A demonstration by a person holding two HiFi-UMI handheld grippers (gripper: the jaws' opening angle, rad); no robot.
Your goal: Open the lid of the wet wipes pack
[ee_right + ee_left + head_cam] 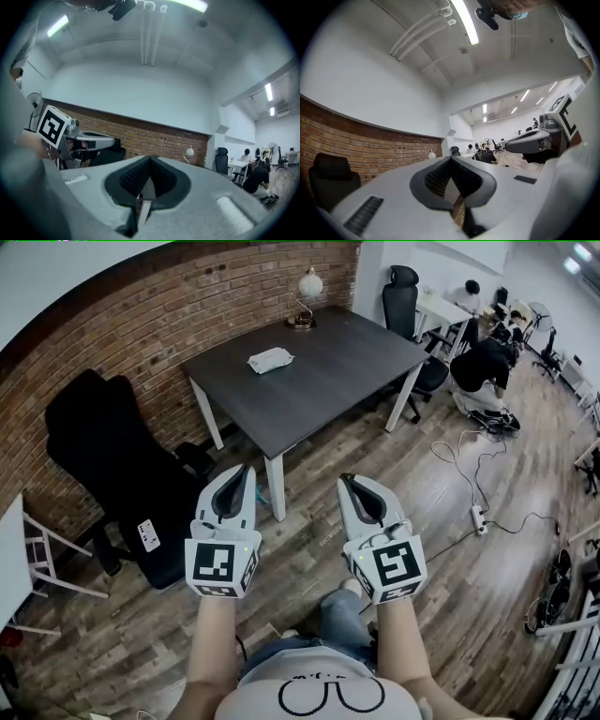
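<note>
Head view – the left hand-held gripper [245, 469] and the right hand-held gripper [350, 480] are held side by side above the wooden floor [450, 615], a gap being kept between them, and both are pointed toward the far dark tabletop [337, 371]. The wet wipes pack [270, 360] is seen lying flat on the far-left part of that tabletop, well apart from both hand-held grippers and touched by neither. At this size it cannot be told whether its lid is up or down. A lamp [307, 287] with a round white shade is set at the far corner of the tabletop, beside the brick wall [141, 324].

In the left gripper view the jaws are shown closed, tip against tip, and nothing is caught between them. The same is shown in the right gripper view – the jaws are brought together and are empty.

A black chair [112, 456] is placed to the left of the tabletop, against the brick wall. At the far right an office chair [403, 296] is seen, and beyond it a person [483, 367] in dark clothes is bent low over the floor. A power strip [478, 518] with trailing cables is laid on the floor to the right.
</note>
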